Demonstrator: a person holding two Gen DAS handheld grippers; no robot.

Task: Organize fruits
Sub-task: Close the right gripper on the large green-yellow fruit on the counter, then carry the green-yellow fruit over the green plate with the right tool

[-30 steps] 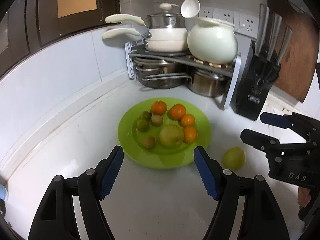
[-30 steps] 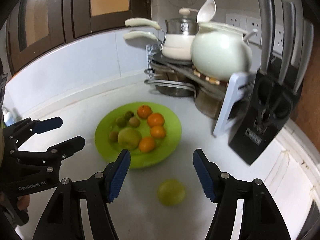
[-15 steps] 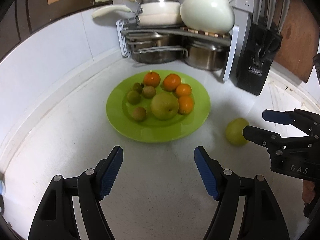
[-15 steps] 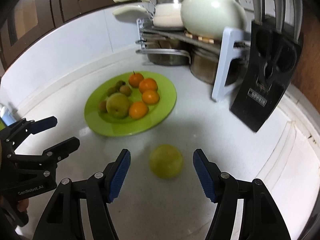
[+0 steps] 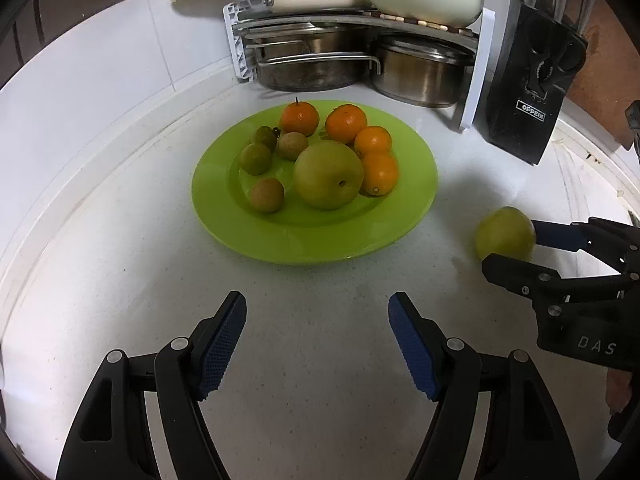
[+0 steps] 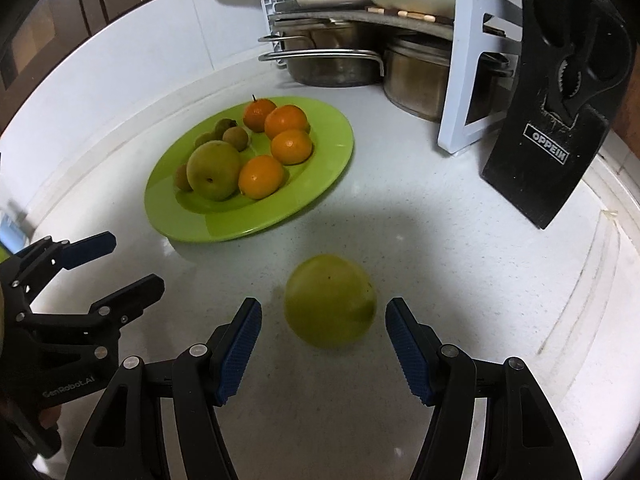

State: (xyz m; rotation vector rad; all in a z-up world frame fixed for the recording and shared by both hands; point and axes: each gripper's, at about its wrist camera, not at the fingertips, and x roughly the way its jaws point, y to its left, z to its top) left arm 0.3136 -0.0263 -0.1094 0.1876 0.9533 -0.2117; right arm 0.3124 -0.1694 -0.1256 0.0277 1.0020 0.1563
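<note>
**Right fingers flank the loose green fruit on the counter**

A single green fruit (image 6: 330,300) sits on the white counter (image 6: 460,248), off the green plate (image 6: 320,184) and just beside its near right rim. The right gripper (image 6: 322,340) is spread wide, with one blue-padded finger on each side of that fruit; there is a visible gap on both sides, so nothing is gripped. In the left wrist view the same fruit (image 5: 505,234) shows between the right gripper's (image 5: 516,246) two black fingers.

The left gripper (image 5: 318,340) hangs over bare counter (image 5: 120,240) in front of the plate (image 5: 416,196), its fingers also spread apart and holding nothing. In the right wrist view it appears at the left edge (image 6: 120,262), clear of the plate.

On the plate lie a large green fruit (image 5: 328,175), four oranges (one of them (image 5: 346,118) toward the back) and four small brownish-green fruits, such as the one nearest the front (image 5: 267,195). The oranges cluster on the plate's right side, the small fruits on its left, with the large green fruit between them.

Behind the plate a corner rack (image 5: 360,20) carries steel pots (image 5: 420,70) below and white cookware above. A black knife block (image 5: 528,92) stands to the right of the rack.
</note>
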